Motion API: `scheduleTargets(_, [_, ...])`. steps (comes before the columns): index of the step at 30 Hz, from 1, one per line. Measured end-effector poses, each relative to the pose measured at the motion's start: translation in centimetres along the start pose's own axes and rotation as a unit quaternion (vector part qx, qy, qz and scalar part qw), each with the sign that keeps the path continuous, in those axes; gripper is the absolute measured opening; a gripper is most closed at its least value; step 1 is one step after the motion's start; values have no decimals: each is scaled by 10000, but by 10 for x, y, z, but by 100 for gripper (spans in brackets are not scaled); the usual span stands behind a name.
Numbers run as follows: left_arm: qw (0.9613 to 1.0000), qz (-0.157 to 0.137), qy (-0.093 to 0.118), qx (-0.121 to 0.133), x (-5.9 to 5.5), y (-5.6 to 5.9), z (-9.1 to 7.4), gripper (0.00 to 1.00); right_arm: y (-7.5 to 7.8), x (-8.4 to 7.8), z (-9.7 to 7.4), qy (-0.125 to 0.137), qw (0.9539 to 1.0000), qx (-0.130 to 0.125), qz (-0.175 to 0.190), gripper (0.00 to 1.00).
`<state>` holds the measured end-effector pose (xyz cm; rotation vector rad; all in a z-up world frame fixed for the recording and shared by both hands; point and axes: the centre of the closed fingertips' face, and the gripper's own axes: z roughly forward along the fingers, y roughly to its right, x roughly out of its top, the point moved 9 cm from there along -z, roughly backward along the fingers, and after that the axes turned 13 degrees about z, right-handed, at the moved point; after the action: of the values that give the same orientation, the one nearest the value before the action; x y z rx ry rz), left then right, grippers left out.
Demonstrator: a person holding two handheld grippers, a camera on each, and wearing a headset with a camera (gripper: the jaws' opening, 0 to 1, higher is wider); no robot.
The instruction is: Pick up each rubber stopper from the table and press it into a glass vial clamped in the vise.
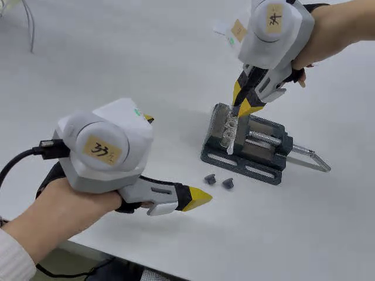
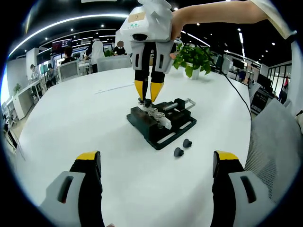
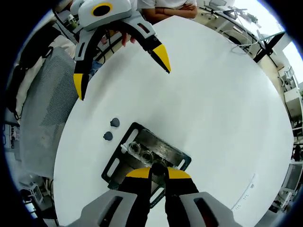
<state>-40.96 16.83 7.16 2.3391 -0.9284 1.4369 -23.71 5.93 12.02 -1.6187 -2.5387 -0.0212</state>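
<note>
- Right tongs point(image 3: 158, 174): jaws drawn almost together, gripping what looks like a dark rubber stopper point(image 3: 159, 166) at the very tips. They point steeply down onto the vise point(image 1: 266, 153).
- Glass vials point(image 3: 140, 152): a short row standing upright, clamped between the vise jaws. The held stopper sits at the end vial of the row, the one nearest the right tongs in the right gripper view. Cannot tell whether it already touches the vial mouth or hangs just over it.
- Governing relation: the vial's long axis is upright and the right tongs come in nearly along it, tilted a little. My reading is that the press wants to go straight down that axis, since a slanted push could cock the stopper in the mouth.
- Left tongs point(image 2: 157, 158): jaws spread wide and empty, held low over the counter point(image 1: 117, 58), pointing toward the vise, well apart from it.
- Two loose stoppers lie on the counter just beside the vise base, one here point(image 1: 210, 178) and its neighbour point(image 1: 228, 183), close together but not touching. They lie between the vise and the left tongs.
- The left tongs are the nearer to that pair and the right tongs are occupied, so the loose pair looks like later work.
</note>
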Motion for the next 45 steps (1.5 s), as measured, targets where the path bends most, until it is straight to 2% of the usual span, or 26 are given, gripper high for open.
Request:
scheduleTargets(8, [10000, -27, 1, -21, -2, 2, 1, 98, -1, 5, 3, -292, 9990, 49, -341, 5])
scheduleTargets(14, [10000, -35, 24, -39, -1, 4, 4, 98, -1, 3, 5, -255, 9997, 32, -26, 4])
scheduleTargets(15, [10000, -49, 41, -47, -1, 4, 4, 98, 0, 3, 6, -211, 9996, 27, 180, 4])
scheduleTargets(17, [10000, -44, 35, -43, -2, 4, 4, 98, 0, 4, 5, -206, 9995, 42, 227, 4])
scheduleTargets(19, [10000, -40, 35, -49, -2, 4, 4, 98, 0, 4, 5, -177, 9984, 106, 521, 4])
scheduleTargets(22, [10000, -45, 46, -41, -2, 4, 3, 98, -1, 4, 6, -156, 9972, 155, 721, 4])
scheduleTargets(31, [9999, -70, 46, -63, -3, 6, 4, 98, -3, 5, 5, -94, 9947, 149, 1009, 3])
scheduleTargets(35, [9999, -67, 45, -99, -3, 8, 5, 97, -4, 4, 5, -50, 9957, 122, 918, 4])
scheduleTargets(36, [9999, -66, 44, -107, -3, 9, 5, 97, -5, 4, 5, -45, 9973, 97, 728, 4])
scheduleTargets(37, [9999, -68, 43, -108, -3, 9, 5, 97, -6, 4, 5, -58, 9971, 88, 753, 4])
scheduleTargets(39, [9999, -60, 39, -123, -3, 9, 5, 97, -4, 4, 5, -80, 9984, 65, 553, 5])
scheduleTargets(45, [9999, -64, 19, -146, -3, 10, 4, 97, -2, 4, 4, -106, 9983, 95, 567, 6])
